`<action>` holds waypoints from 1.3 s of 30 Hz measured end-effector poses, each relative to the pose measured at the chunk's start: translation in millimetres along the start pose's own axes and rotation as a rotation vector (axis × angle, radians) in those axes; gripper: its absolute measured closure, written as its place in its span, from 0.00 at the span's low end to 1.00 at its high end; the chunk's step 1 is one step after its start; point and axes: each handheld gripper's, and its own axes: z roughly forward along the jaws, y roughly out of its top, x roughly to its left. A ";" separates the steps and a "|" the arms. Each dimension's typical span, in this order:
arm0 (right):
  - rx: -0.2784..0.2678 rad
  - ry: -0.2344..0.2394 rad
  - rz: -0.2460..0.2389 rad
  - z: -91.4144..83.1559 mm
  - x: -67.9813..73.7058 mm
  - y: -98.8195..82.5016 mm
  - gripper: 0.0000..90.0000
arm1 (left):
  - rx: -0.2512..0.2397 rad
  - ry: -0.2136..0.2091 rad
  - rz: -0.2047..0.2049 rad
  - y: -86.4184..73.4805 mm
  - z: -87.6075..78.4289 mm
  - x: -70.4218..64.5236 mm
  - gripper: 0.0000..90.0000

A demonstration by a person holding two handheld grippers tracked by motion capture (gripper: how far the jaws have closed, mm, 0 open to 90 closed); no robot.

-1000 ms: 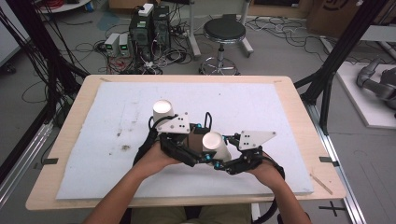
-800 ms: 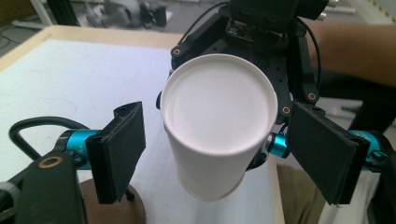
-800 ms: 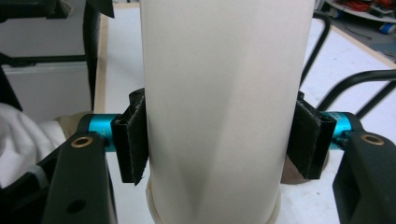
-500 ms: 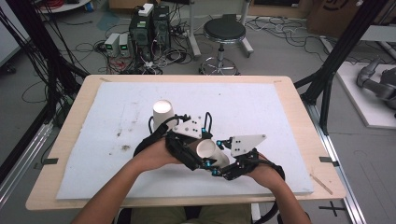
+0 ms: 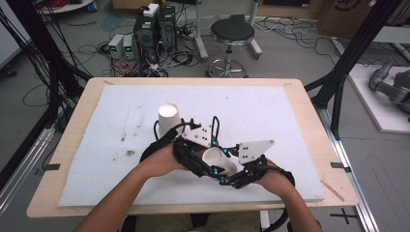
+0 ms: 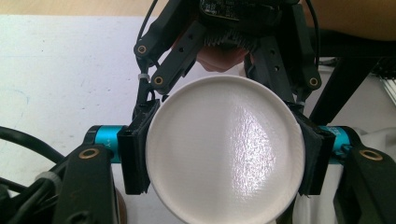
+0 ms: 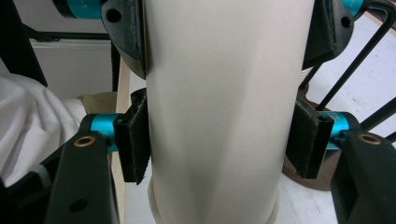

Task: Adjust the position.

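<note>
White sheeting [image 5: 270, 116] is spread over the desk [image 5: 309, 104], and near its middle one pale cup [image 5: 168, 118] is stood on end, apart from the hands. A second, held cup [image 5: 215, 159] is kept clear of the sheet just in front of the person, tilted, between the two hands.

The held cup is clamped by both tools at once. The left hand-held gripper [image 6: 224, 154] has just been closing, and its pads [image 6: 133, 154] are now pressed on either side of the cup's round end, which is seen face-on in the left gripper view. So the cup's long axis is pointed straight away from that gripper, along its jaws. The right hand-held gripper [image 7: 217, 144] is closed on the cup's wall. In the right gripper view the wall is seen as an upright column between the pads, with the left gripper's jaws pressed on it farther along.

Neither hand is nearer, since both are touching. Any coming move is judged to hinge on that axis: a pull or a release would have to be made along it, towards the left hand.
</note>
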 end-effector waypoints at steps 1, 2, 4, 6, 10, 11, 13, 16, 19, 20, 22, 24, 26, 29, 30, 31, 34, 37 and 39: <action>-0.006 -0.003 -0.001 -0.1 0.1 -0.1 0.36 | -0.010 -0.001 -0.005 -1.0 -1.4 0.9 0.39; -0.046 -0.019 0.022 -0.6 0.0 -1.0 0.26 | -0.033 0.003 -0.020 -4.0 -4.7 3.1 0.39; -0.100 -0.017 0.065 -3.4 -1.1 -1.4 0.21 | -0.060 0.006 -0.038 -8.2 -7.9 5.3 0.39; -0.144 -0.015 0.083 -8.1 -2.6 -2.0 0.21 | -0.115 0.006 -0.070 -15.5 -12.6 8.0 0.39; -0.191 -0.031 0.105 -13.3 -4.7 -3.6 0.21 | -0.206 0.002 -0.114 -26.7 -17.3 10.8 0.39; -0.205 -0.036 0.111 -14.4 -5.0 -4.0 0.20 | -0.230 0.002 -0.122 -30.3 -18.1 11.5 0.39; -0.247 -0.044 0.124 -17.2 -6.7 -5.1 0.20 | -0.266 0.004 -0.133 -36.9 -19.6 12.0 0.39; -0.307 -0.049 0.151 -23.0 -9.5 -6.8 0.19 | -0.299 0.034 -0.131 -44.6 -22.3 11.4 0.39; -0.344 -0.060 0.166 -28.0 -11.7 -8.9 0.18 | -0.341 0.065 -0.141 -51.0 -24.9 11.3 0.39; -0.347 -0.065 0.170 -29.0 -12.3 -9.7 0.18 | -0.355 0.072 -0.148 -53.1 -26.2 11.5 0.39; -0.347 -0.076 0.176 -29.9 -12.9 -11.3 0.18 | -0.391 0.076 -0.159 -57.1 -28.0 12.1 0.39; -0.342 -0.085 0.178 -30.0 -13.7 -12.8 0.18 | -0.416 0.070 -0.158 -60.5 -28.6 12.6 0.39; -0.338 -0.087 0.186 -29.8 -13.9 -14.1 0.18 | -0.447 0.065 -0.151 -63.1 -29.2 12.8 0.39; -0.337 -0.089 0.182 -29.3 -13.9 -14.5 0.18 | -0.488 0.055 -0.155 -65.3 -30.2 13.2 0.39; -0.340 -0.087 0.181 -29.1 -13.7 -14.2 0.18 | -0.498 0.048 -0.160 -65.6 -30.1 13.2 0.39; -0.343 -0.085 0.181 -28.7 -13.5 -13.9 0.18 | -0.507 0.042 -0.157 -65.6 -29.7 13.0 0.39; -0.334 -0.060 0.175 -25.3 -11.8 -13.2 0.18 | -0.521 0.014 -0.141 -64.2 -28.1 11.3 0.39; -0.331 -0.041 0.171 -22.3 -10.6 -12.5 0.18 | -0.540 -0.005 -0.125 -61.7 -26.2 9.0 0.39; -0.327 -0.018 0.171 -18.9 -8.7 -12.1 0.18 | -0.552 -0.014 -0.119 -60.1 -25.3 8.2 0.39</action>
